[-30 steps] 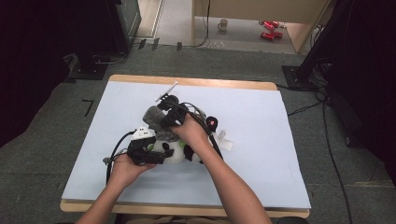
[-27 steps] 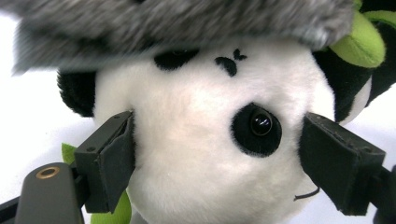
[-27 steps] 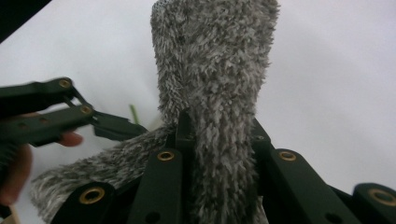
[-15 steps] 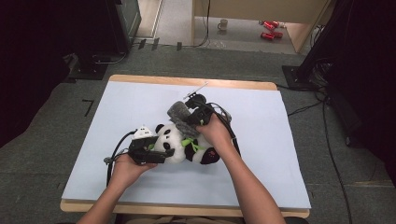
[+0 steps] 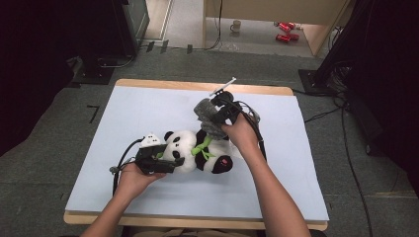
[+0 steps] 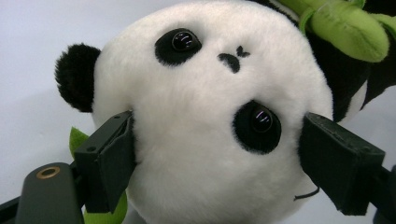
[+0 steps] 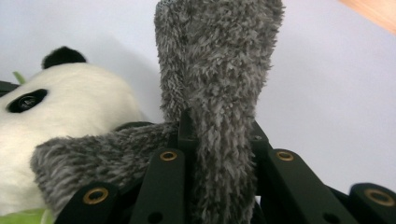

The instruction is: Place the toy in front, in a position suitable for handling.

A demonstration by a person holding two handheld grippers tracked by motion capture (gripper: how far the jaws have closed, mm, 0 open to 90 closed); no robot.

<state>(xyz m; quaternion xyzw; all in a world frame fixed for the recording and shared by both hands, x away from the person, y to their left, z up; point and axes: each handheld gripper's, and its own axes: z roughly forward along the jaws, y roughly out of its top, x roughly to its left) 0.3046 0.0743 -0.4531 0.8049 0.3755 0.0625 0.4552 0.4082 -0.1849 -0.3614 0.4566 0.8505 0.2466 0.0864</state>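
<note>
**Grey sock lifted clear of the panda on the blue mat**

A pale blue mat (image 5: 148, 113) covers the wooden table, with dark carpet and black equipment stands around it. Since a second ago the right hand (image 5: 242, 133) has carried its load away from the toy toward the far right of the mat, and the black-and-white plush panda with green bamboo trim (image 5: 195, 153), then largely hidden under the hands, now lies exposed on its back near the middle of the mat. The left hand (image 5: 131, 177) has kept its place.

The right gripper (image 7: 219, 154) has its jaws pressed nearly together, pinching the fuzzy grey fabric sock (image 7: 219, 70); one end stands up between the jaws and the other droops to the side, just above the panda's head. The left gripper (image 6: 219, 154) has its jaws spread wide around the panda's white head, one pad against each cheek, holding it against the mat
</note>
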